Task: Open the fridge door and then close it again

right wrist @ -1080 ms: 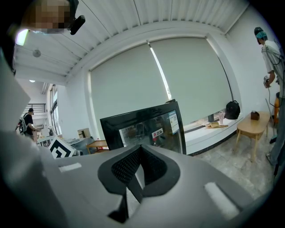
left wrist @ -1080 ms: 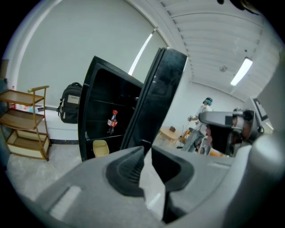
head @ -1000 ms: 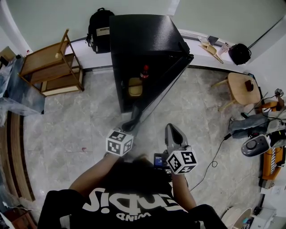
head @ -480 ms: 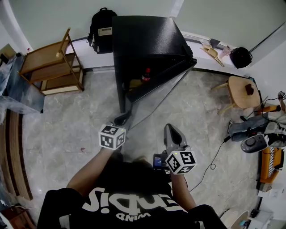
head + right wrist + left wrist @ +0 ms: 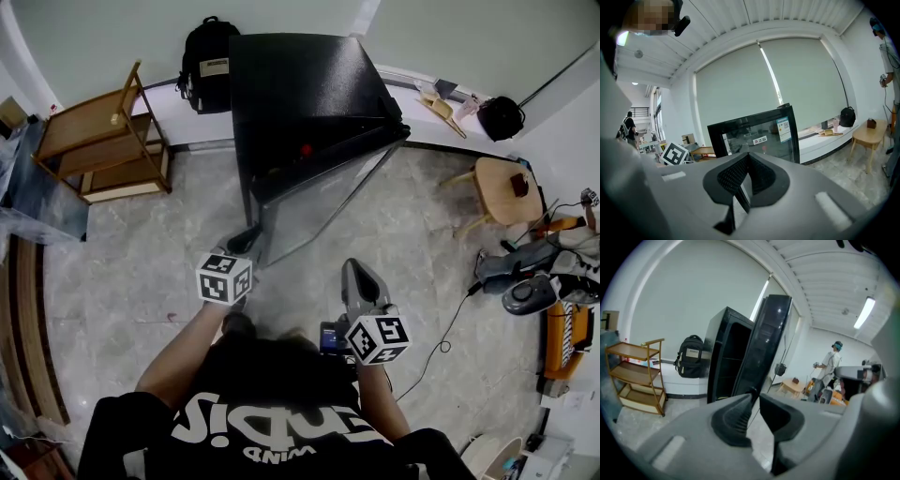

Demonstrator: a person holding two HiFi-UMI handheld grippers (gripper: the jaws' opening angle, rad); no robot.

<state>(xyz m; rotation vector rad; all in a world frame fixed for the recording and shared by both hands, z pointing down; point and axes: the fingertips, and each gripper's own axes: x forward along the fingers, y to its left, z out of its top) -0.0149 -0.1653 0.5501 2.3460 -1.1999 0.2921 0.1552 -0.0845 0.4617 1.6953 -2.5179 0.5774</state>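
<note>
The black fridge (image 5: 300,84) stands against the far wall. Its glass door (image 5: 319,192) is hinged at the right and stands partly open. A red bottle (image 5: 305,149) just shows inside. My left gripper (image 5: 246,242) is at the door's free edge, jaws nearly together and shut on that edge. In the left gripper view the door (image 5: 766,343) rises right at the tips of that gripper (image 5: 755,397). My right gripper (image 5: 356,272) hangs in front of the door, apart from it, shut on nothing. In the right gripper view it (image 5: 749,157) faces the glass door (image 5: 754,136).
A wooden shelf (image 5: 103,141) and a black backpack (image 5: 206,66) stand left of the fridge. A small wooden table (image 5: 502,183), a floor cable (image 5: 459,323) and equipment (image 5: 525,281) lie to the right. Another person (image 5: 831,363) stands far right.
My left gripper has moved left with the door's edge. The door has swung towards the fridge and hides more of the inside. The right gripper has hardly moved.
</note>
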